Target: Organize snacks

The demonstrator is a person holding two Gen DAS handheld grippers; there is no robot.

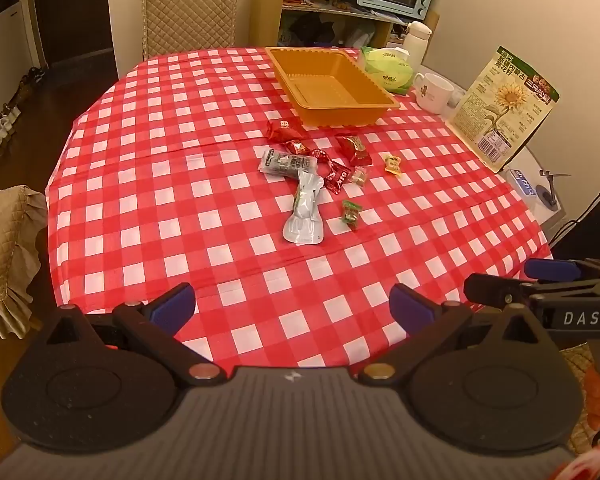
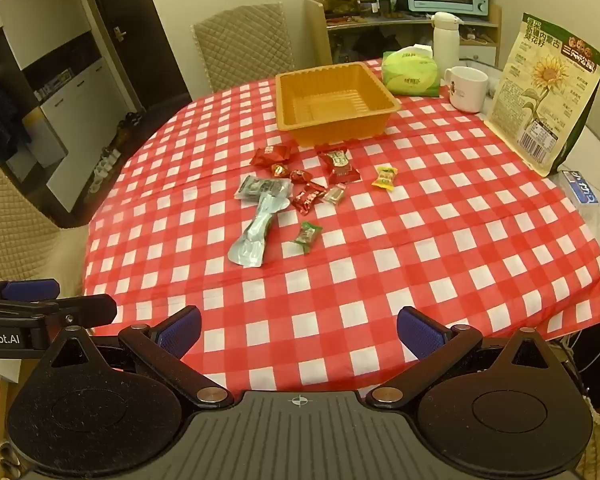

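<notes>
- The table [image 1: 148, 168], round and covered in a red-and-white check cloth, has its near edge just ahead of both grippers; in the left wrist view the rim curves from 9 o'clock round to 3 o'clock.
- Much bare cloth lies between the near edge and the snacks, and the whole left half of the table is open.
- The far right edge, about 2 o'clock, is crowded: a sunflower seed bag [image 1: 504, 108] stands upright, with a white mug [image 1: 434, 92], a green tissue pack [image 1: 388, 68] and a white flask [image 1: 416, 38] near it.
- Two padded chairs: one [image 1: 190, 10] at 12 o'clock behind the table, another [image 1: 8, 252] at 9 o'clock against the rim.
- The left gripper [image 1: 292, 306] hangs over the near edge with its blue pads spread wide and nothing between them.
- The right gripper [image 2: 299, 330] is likewise fully spread and empty; each gripper shows at the side of the other's view, so they sit side by side.
- The snacks lie in a loose cluster at 12 o'clock from both grippers, well apart from the pads, mid-table.
- Nearest are a silver pouch [image 1: 306, 210] and a green candy [image 1: 350, 214] just to its right.
- Beyond them are a grey packet [image 1: 286, 164], several red wrapped sweets [image 1: 352, 148] and a yellow candy [image 1: 392, 164] off at 1 o'clock.
- The orange tray [image 1: 380, 96] sits empty just behind the cluster, at 12 to 1 o'clock.
</notes>
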